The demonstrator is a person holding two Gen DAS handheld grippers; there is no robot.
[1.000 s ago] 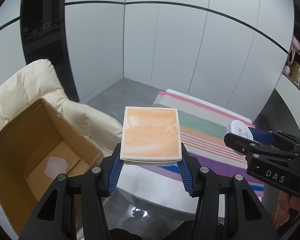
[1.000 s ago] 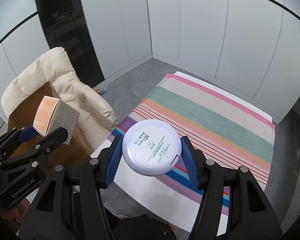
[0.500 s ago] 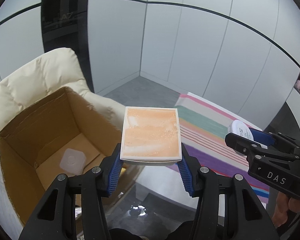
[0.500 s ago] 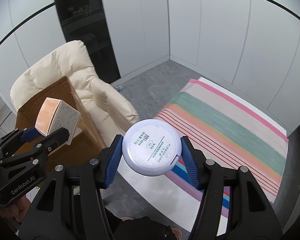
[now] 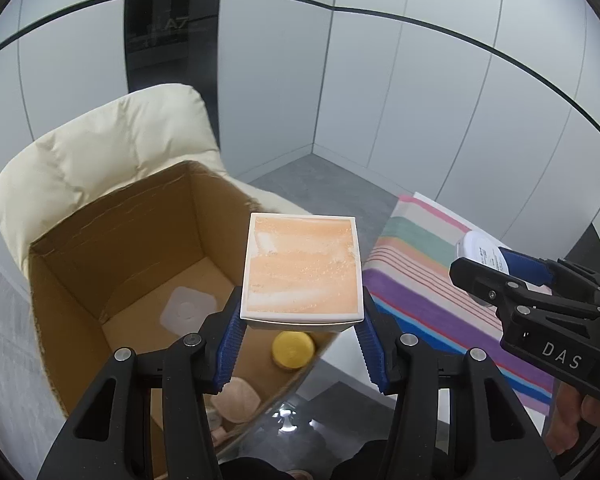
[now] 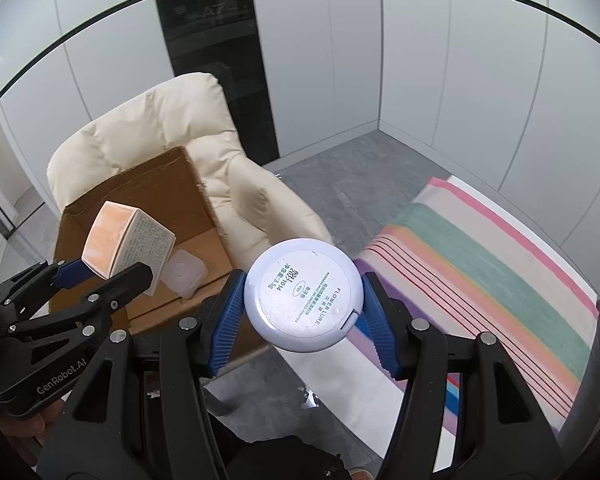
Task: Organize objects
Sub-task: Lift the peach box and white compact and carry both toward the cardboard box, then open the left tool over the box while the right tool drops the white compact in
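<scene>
Above cardboard box [image 5: 116,248], left tongs [image 5: 300,344] clamping orange carton [image 5: 300,268], face up; right tongs [image 6: 302,316] clamping compact [image 6: 302,306]

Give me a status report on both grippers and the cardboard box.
Left gripper shut on orange box, above open cardboard box. Right gripper shut on round compact, beside it. Nothing blocking the opening.

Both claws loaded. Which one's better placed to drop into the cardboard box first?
Left. The left claw holds the orange box right over the cardboard box opening; the right claw, holding the round compact, sits off beside it, over the striped rug.
</scene>
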